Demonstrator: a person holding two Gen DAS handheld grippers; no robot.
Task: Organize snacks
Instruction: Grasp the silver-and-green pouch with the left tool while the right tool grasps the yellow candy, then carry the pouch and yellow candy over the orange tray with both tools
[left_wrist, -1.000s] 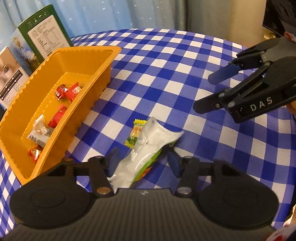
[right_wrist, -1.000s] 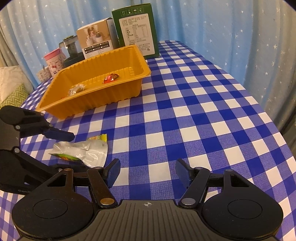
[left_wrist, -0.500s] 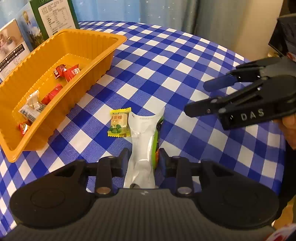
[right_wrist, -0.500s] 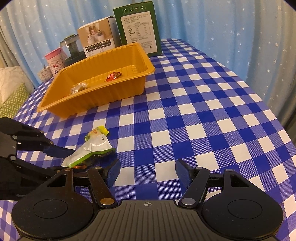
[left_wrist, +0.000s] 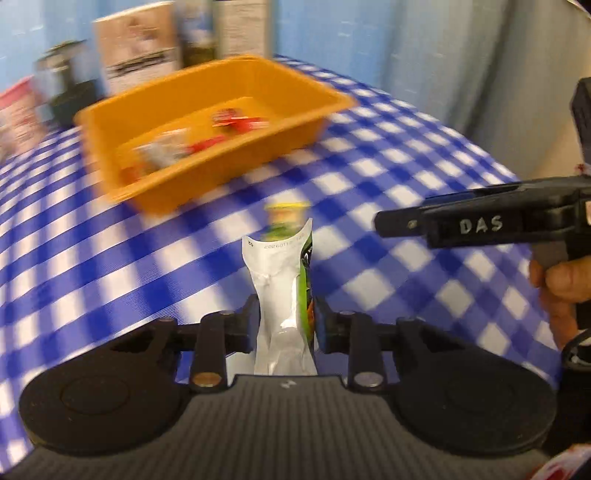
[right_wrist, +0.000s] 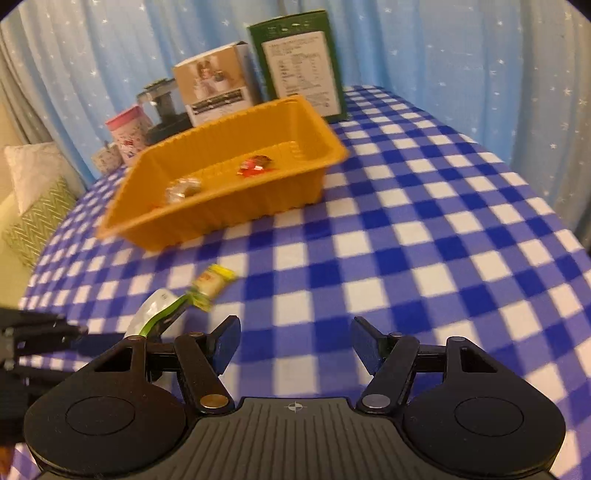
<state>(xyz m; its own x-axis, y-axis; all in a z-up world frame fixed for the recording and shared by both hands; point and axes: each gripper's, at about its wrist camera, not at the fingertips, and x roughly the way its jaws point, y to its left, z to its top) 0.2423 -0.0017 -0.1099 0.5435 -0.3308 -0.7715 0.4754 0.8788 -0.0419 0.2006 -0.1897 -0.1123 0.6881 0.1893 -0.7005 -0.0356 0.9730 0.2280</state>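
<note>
**Now: pouch pinched by left gripper**

Silver-and-green snack pouch (left_wrist: 282, 295) sits upright betw. the left gripper (left_wrist: 284, 325) jaws, which have just been closing and now press its lower sides; top pokes out fwd. Small yellow-green candy (right_wrist: 212, 284) lies on the checked tablecloth (right_wrist: 424, 240) just beyond, nearer the orange tray (right_wrist: 236, 206). Right gripper (right_wrist: 295, 347) jaws stand apart w/ nothing betw. them.

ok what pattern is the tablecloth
Blue and white checks on the tablecloth; clearest in the right wrist view.
</note>
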